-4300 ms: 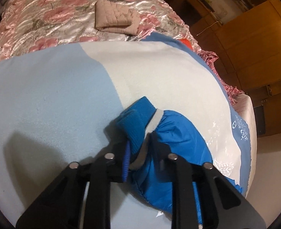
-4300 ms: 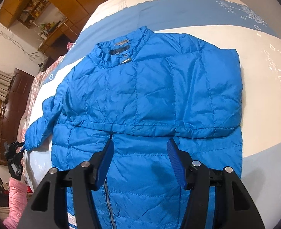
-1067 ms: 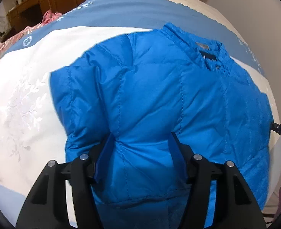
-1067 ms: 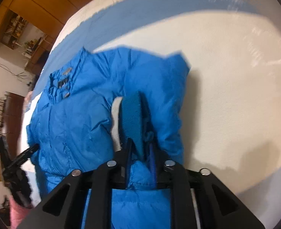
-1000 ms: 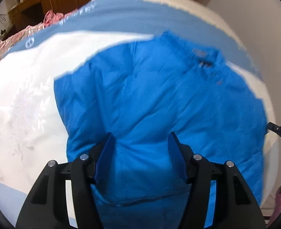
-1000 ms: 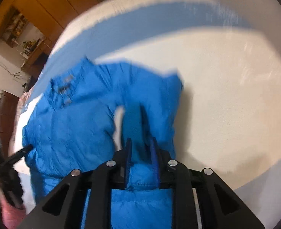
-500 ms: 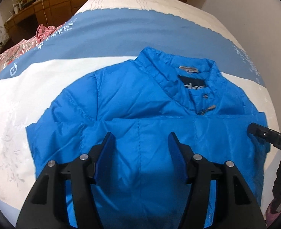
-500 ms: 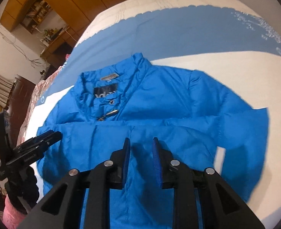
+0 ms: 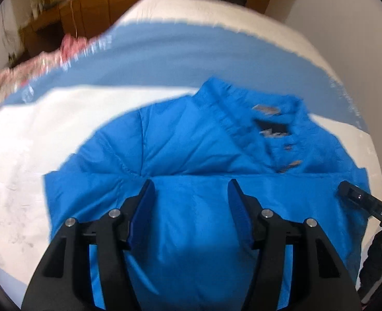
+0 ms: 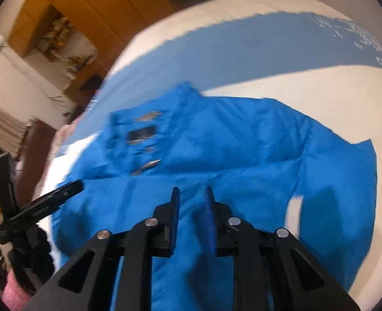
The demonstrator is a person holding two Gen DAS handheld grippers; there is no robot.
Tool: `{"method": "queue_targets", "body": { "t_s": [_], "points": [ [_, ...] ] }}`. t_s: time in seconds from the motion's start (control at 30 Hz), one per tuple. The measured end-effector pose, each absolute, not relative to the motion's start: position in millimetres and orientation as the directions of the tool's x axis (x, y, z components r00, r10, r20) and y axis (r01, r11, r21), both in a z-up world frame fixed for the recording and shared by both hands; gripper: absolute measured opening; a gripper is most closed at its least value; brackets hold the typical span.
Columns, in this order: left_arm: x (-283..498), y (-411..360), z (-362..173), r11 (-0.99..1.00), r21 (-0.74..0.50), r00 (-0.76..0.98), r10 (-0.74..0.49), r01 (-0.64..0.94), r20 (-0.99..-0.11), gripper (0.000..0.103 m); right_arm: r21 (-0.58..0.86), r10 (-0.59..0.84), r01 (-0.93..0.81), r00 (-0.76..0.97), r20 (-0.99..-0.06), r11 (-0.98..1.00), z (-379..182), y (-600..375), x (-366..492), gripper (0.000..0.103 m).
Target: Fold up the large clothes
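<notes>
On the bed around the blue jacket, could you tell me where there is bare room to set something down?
Bare blanket lies free left of the jacket and beyond its collar. Crowded: over the jacket, where both grippers hover.

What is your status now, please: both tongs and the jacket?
Left tongs open, empty. Right tongs closing, nothing between them. Blue jacket flat on bed, both sleeves folded across the front. Nothing in the way.

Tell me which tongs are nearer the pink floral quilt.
Left. The left tongs hover over the blue jacket's half toward the pink quilt; the right tongs, closing empty, hover beyond its collar.
</notes>
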State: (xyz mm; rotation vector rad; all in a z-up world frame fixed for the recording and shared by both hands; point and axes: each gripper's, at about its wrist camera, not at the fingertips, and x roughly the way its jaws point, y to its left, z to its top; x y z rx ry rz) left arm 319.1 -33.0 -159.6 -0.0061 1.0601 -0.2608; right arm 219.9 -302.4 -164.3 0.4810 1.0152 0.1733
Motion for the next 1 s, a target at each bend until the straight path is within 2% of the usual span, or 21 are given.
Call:
{"method": "queue_targets", "body": {
  "t_s": [0.1, 0.2, 0.33, 0.43, 0.57, 0.63, 0.7, 0.87, 1.0],
  "points": [
    [283.7, -40.8, -146.0, 0.955, -0.135, 0.481, -0.252, 0.266, -0.84, 0.057, 0.45, 0.384, 0.002, 0.518, -0.765, 0.893, -149.9, -280.1, 194.0, 0.02],
    [253.7, -45.1, -155.6, 0.946, -0.141, 0.452, -0.265, 0.291, -0.852, 0.057, 0.456, 0.405, -0.018, 0.492, -0.771, 0.89, -156.6, -265.6, 174.9, 0.02],
    [243.9, -48.8, -194.1, 0.949, -0.073, 0.431, -0.206, 0.306, -0.879, 0.059, 0.433, 0.383, 0.017, 0.438, -0.813, 0.901, -193.5, -258.0, 176.6, 0.019],
    [237.6, -55.0, -195.0, 0.944, -0.006, 0.451, -0.163, 0.329, -0.877, 0.059, 0.435, 0.386, 0.017, 0.429, -0.817, 0.9, -192.9, -256.6, 182.8, 0.016],
    [254.9, -44.0, -173.6, 0.945, -0.089, 0.436, -0.228, 0.316, -0.87, 0.059, 0.426, 0.38, -0.008, 0.467, -0.798, 0.905, -165.9, -261.8, 187.0, 0.021],
    [274.1, -47.0, -160.5, 0.95, -0.067, 0.472, -0.211, 0.305, -0.856, 0.059, 0.415, 0.359, 0.007, 0.489, -0.795, 0.91, -156.7, -268.2, 199.4, 0.025],
    [292.8, -52.4, -158.3, 0.951, -0.073, 0.463, -0.212, 0.3, -0.861, 0.059, 0.415, 0.343, 0.036, 0.5, -0.795, 0.909, -154.0, -276.7, 221.0, 0.025],
    [336.4, -58.3, -189.8, 0.959, -0.094, 0.353, -0.188, 0.266, -0.917, 0.06, 0.359, 0.288, 0.105, 0.411, -0.865, 0.927, -192.2, -284.7, 263.1, 0.023],
    [337.8, -63.4, -203.3, 0.963, -0.053, 0.362, -0.15, 0.264, -0.92, 0.061, 0.341, 0.272, 0.095, 0.427, -0.862, 0.935, -203.2, -281.6, 262.8, 0.022]
  ]
}}
